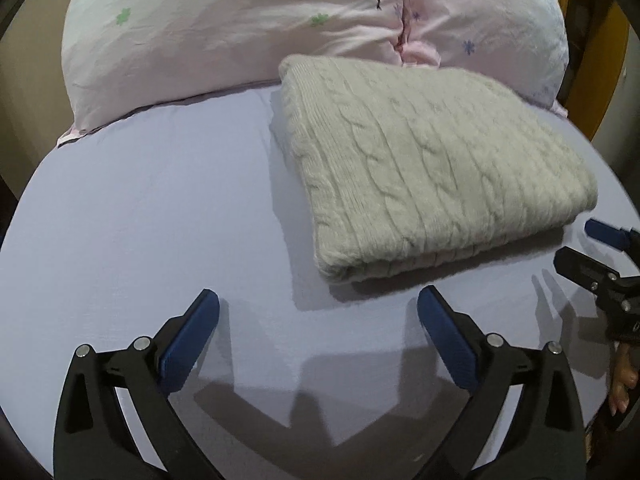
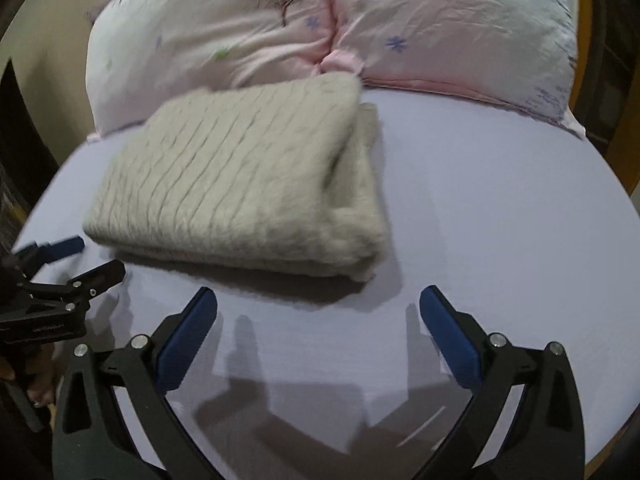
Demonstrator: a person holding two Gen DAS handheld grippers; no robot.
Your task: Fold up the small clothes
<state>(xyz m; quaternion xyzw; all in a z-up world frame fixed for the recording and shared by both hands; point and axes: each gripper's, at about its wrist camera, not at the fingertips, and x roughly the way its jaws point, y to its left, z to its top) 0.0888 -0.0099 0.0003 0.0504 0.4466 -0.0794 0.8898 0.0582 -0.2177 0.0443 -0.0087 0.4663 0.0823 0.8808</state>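
A cream cable-knit sweater [image 1: 432, 160] lies folded into a thick rectangle on the lilac bed sheet [image 1: 160, 220]; it also shows in the right wrist view [image 2: 240, 188]. My left gripper [image 1: 318, 304] is open and empty, just in front of the sweater's near edge. My right gripper [image 2: 318, 300] is open and empty, close to the sweater's near right corner. The right gripper also shows at the right edge of the left wrist view [image 1: 580, 246], and the left gripper at the left edge of the right wrist view [image 2: 96, 256].
A pink flowered pillow [image 1: 260, 28] lies across the back of the bed, touching the sweater's far edge; it also shows in the right wrist view [image 2: 400, 28]. A yellow wooden frame [image 1: 600, 80] stands at the right. The sheet [image 2: 500, 220] stretches right of the sweater.
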